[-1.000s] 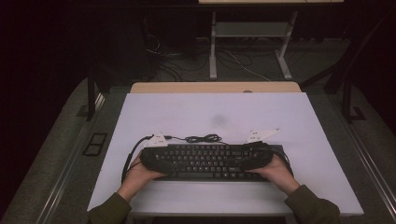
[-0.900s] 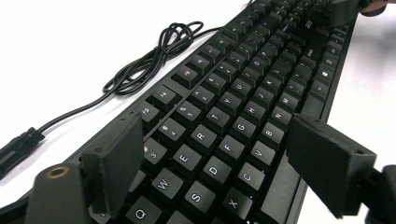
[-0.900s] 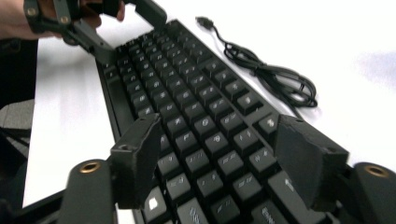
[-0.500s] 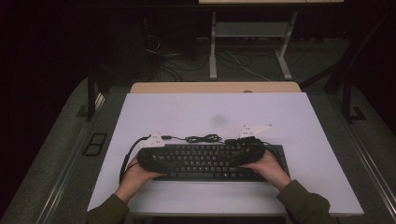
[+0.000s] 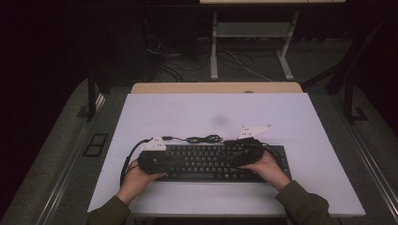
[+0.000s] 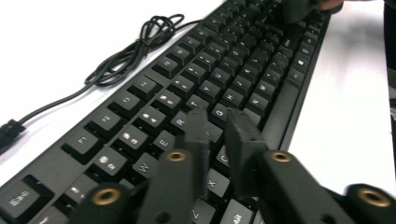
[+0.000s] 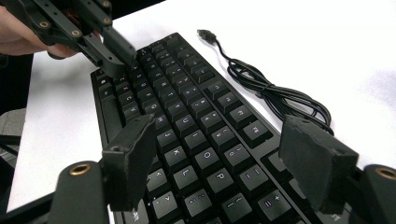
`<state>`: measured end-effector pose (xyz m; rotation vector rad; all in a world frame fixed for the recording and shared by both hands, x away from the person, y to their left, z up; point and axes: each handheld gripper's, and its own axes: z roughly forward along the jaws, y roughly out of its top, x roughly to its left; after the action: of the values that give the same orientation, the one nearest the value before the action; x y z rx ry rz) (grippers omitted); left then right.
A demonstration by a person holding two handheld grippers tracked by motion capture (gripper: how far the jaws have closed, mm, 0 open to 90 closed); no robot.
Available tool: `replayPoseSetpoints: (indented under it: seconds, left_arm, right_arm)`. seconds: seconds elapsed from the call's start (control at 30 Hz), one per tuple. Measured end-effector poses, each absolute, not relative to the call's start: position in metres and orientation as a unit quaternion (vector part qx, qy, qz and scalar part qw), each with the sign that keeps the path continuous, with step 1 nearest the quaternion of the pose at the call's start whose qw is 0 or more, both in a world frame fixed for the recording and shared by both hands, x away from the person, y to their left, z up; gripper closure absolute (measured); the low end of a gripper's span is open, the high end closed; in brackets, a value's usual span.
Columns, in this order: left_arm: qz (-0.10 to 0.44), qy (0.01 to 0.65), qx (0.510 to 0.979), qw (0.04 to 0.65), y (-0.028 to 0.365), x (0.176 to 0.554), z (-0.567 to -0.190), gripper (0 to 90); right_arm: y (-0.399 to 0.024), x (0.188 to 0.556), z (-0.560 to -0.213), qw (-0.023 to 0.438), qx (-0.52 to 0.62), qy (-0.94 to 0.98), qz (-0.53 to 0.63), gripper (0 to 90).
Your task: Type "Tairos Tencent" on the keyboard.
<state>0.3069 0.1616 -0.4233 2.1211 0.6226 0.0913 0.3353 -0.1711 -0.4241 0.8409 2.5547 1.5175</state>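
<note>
Hovering over the flat black plastic keyboard [image 5: 213,163] at the table's near edge, the left gripper [image 6: 218,122] has just been closing; its jaws stand nearly together with nothing between them, so a key press looks imminent. The right gripper [image 7: 219,144] hangs wide open and empty at 3 o'clock. Its view alone reveals the plug on the coiled black cable [image 7: 275,95] at 12 o'clock.

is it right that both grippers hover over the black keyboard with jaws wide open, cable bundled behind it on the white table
Not quite: the left gripper has its jaws nearly together, having just been closing with nothing between them, as the left gripper view shows. The right gripper is wide open over the keyboard; cable, table as said.
</note>
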Motion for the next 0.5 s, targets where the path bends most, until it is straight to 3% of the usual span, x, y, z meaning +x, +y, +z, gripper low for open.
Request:
replayPoseSetpoints:
  seconds: [0.13,0.5]
  left_arm:
    - [0.027,0.249,0.859,0.446,0.1593,0.3069,-0.4251,89.1]
    - [0.018,0.237,0.873,0.427,0.1524,0.3071,-0.4316,89.2]
  right_arm:
    - [-0.1711,0.3354,-0.4243,0.027,0.272,0.827,0.492,27.1]
    - [-0.1702,0.3354,-0.4247,0.026,0.271,0.828,0.49,26.9]
